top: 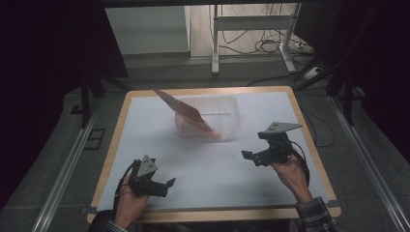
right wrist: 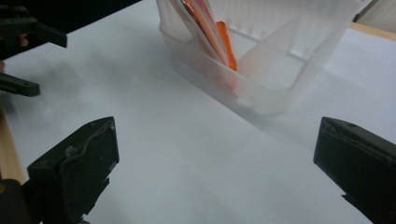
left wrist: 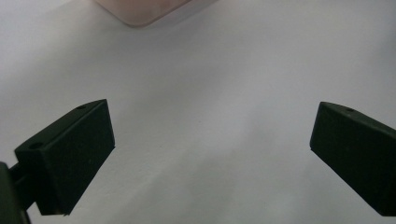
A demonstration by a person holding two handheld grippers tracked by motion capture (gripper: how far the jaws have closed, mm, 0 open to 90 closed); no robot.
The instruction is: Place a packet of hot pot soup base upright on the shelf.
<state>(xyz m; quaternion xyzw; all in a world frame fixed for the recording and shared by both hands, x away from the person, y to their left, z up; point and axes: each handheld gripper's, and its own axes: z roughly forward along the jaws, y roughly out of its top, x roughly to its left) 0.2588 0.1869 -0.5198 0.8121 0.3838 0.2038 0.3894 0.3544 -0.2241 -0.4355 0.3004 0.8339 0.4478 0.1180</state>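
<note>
Orange pouch leans slantwise in clear plastic bin at mid-table, lower end down inside, upper corner jutting out past the bin's far-left rim. Flat, thin, stiff-looking sheet with a glossy face; in the right gripper view it reads as layered orange film pressed against the bin's near wall. Bin is frosted translucent, rounded corners, ribbed upper wall, a slanted divider or fold inside that I cannot make out clearly.

Right gripper is beside the bin on the near right, apart from it, jaws spread wide with nothing between. Left gripper sits low at the near-left of white table cover, well apart from the bin, jaws likewise released and empty; its own view looks across bare matte white sheet, with a pale pinkish bin corner at the top edge.

Judgement: placing step looks done, pouch deposited, hands standing off. If the pouch is meant to sit fully inside, next move calls for nudging the protruding corner down; bin is light and may slide, so steadying its wall would help.
</note>
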